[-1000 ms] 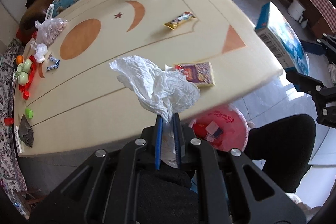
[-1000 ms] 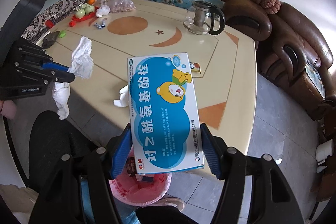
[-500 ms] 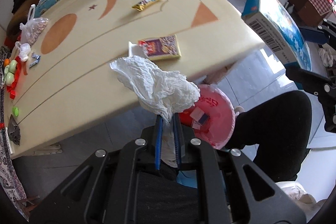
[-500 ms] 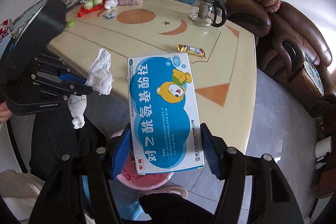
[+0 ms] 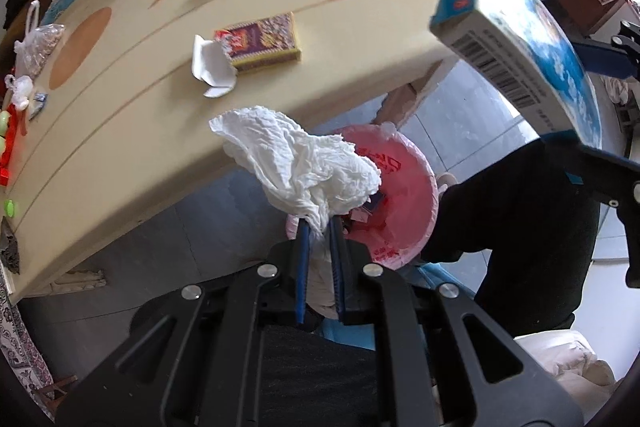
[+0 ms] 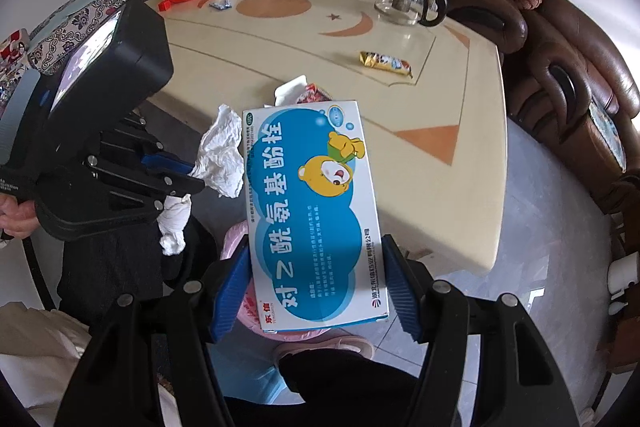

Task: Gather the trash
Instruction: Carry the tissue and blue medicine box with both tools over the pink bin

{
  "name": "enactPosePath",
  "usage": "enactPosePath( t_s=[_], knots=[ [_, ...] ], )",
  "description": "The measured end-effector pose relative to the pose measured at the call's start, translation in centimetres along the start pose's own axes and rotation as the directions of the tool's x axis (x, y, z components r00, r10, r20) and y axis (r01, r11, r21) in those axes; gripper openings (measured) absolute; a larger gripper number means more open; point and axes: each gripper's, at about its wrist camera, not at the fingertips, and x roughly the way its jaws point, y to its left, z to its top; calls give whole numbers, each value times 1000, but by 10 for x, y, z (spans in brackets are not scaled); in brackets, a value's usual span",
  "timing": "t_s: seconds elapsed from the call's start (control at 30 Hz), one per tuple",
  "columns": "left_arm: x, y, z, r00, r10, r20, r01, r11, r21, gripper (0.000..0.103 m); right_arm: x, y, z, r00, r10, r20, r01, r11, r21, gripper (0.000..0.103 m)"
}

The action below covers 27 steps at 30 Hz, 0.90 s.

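While my left gripper pinches the crumpled tissue above the pink bin, my right gripper clamps the blue medicine box beside the surface.

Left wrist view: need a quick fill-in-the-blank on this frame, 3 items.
1. The left tool is shut on a white ____.
2. The right tool grips a blue ____ with a cartoon bear on it.
3. Below the tissue stands a bin lined with a ____ bag.

Missing words: tissue; box; pink
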Motion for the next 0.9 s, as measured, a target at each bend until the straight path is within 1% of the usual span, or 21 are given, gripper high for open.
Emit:
enactPosePath(
  t_s=[0.17, 0.27, 0.47, 0.57, 0.73, 0.83, 0.9],
  knots=[
    [16, -5, -5, 1000, -16, -21, 16, 1000, -1, 11, 15, 1, -12, 1000, 11, -28, -11, 1000, 9, 61],
    [30, -9, -8, 999, -21, -33, 21, 1000, 7, 12, 27, 3, -20, 999, 1, -48, -1, 1000, 3, 61],
    [57, -13, -12, 996, -48, -74, 50, 998, 23, 12, 56, 5, -33, 994, 33, -100, -31, 999, 19, 61],
    [72, -13, -14, 993, -64, -97, 66, 998, 21, 12, 69, 6, -38, 992, 34, -122, -33, 999, 13, 61],
    [101, -9, -16, 985, -91, -147, 92, 996, 1, 12, 89, 8, -46, 988, 40, -150, -38, 999, 11, 61],
    [120, -6, -15, 977, -112, -183, 112, 994, -9, 12, 105, 4, -50, 982, 66, -177, -61, 998, 30, 61],
    [132, -4, -15, 972, -117, -202, 116, 993, -16, 11, 114, 2, -53, 980, 67, -190, -61, 998, 35, 61]
  ],
)
